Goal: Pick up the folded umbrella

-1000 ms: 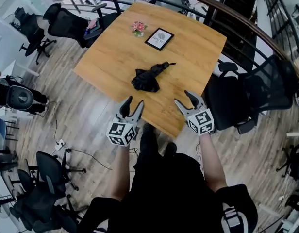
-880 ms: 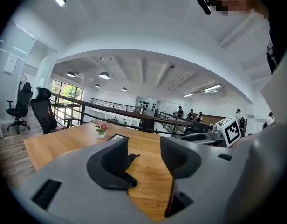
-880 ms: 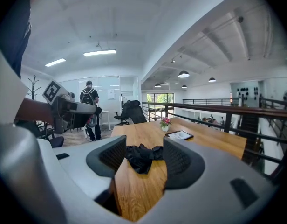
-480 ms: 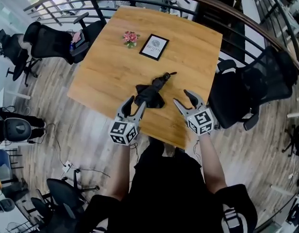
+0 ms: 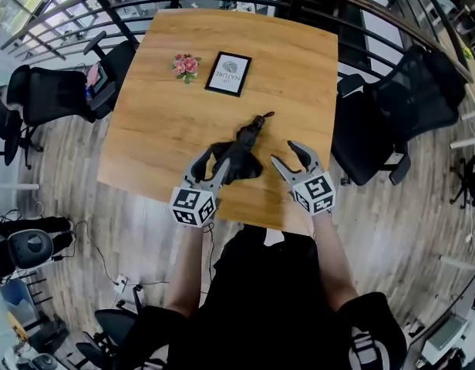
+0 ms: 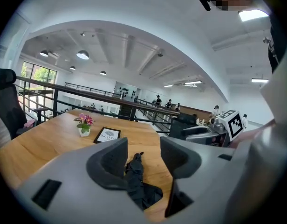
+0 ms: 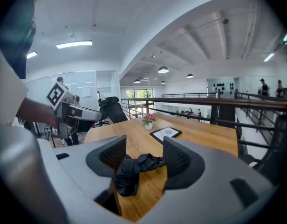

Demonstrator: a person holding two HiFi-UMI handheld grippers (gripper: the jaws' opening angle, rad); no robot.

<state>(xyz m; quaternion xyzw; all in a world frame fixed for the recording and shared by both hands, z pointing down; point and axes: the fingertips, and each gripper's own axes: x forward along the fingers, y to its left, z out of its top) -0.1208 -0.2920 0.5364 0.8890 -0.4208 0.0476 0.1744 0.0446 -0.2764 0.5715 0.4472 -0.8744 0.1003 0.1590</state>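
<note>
Left claw (image 5: 213, 160) and right claw (image 5: 284, 153) both stand spread and empty. Between them and just ahead of their tips, the black folded fabric umbrella (image 5: 241, 154) lies on the square wooden table (image 5: 160, 122).

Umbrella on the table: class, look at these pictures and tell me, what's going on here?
A person holds a two-jaw gripper in each hand over the near edge of a wooden table. The left gripper and right gripper flank a folded black umbrella lying on the wood, and both point toward it. Both sets of jaws stand apart with nothing gripped, so the umbrella is not yet picked up. A framed card and a small flower pot sit farther back.
</note>
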